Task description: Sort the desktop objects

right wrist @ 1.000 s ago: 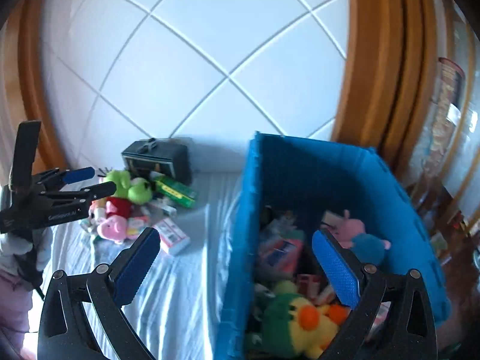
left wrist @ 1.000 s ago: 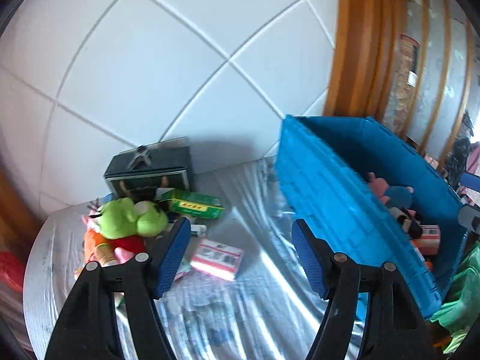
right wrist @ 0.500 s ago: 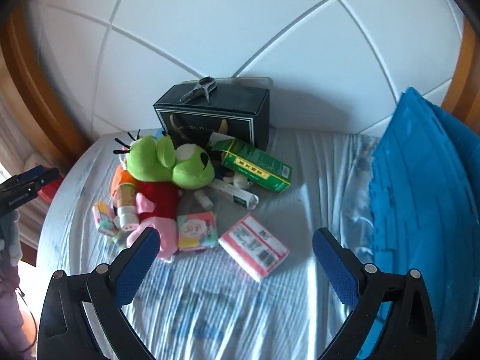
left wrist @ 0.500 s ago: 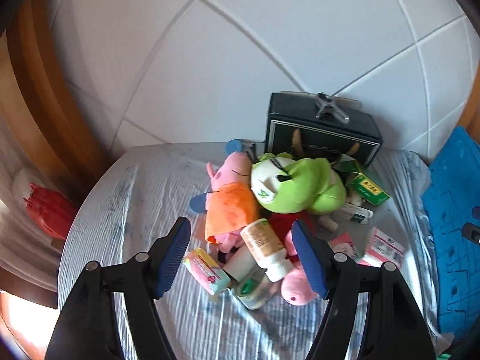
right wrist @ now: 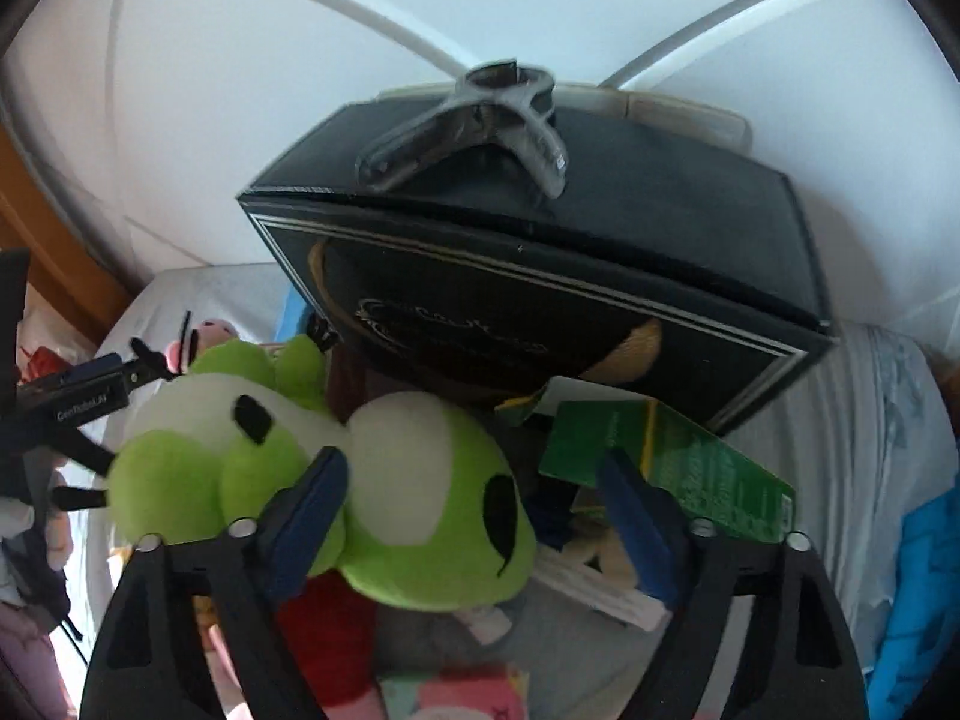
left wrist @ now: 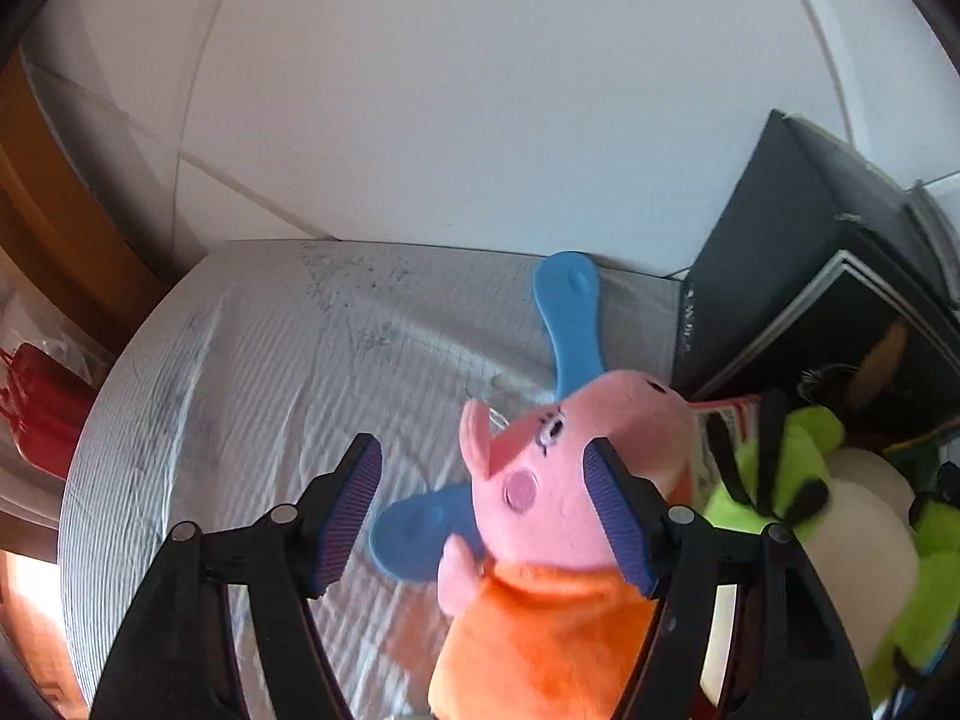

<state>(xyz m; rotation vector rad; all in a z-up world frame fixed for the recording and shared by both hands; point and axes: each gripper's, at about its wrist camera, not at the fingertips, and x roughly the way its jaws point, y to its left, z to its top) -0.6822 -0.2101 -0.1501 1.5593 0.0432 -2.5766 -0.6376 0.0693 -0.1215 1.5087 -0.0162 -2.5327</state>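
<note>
In the left wrist view my open left gripper (left wrist: pixel 483 513) straddles the head of a pink pig plush (left wrist: pixel 558 480) in an orange dress, its jaws apart on either side. A blue paddle-shaped piece (left wrist: pixel 567 312) lies behind the pig. In the right wrist view my open right gripper (right wrist: pixel 474 525) hangs over a green frog plush (right wrist: pixel 414 498), whose head lies between the jaws, not squeezed. The frog also shows at the right of the left wrist view (left wrist: pixel 840 516). The left gripper shows at the left edge of the right wrist view (right wrist: pixel 72 396).
A black gift box (right wrist: pixel 570 276) with a grey clamp (right wrist: pixel 480 114) on top stands against the white tiled wall. A green carton (right wrist: pixel 690 468) leans on it. The blue crate's edge (right wrist: pixel 924 600) is at the far right. Small packets (right wrist: pixel 474 690) lie below the frog.
Both grippers swung from the blue crate to the toy pile and came close. The left now straddles the pig's head, the right the frog. Both stayed open.
</note>
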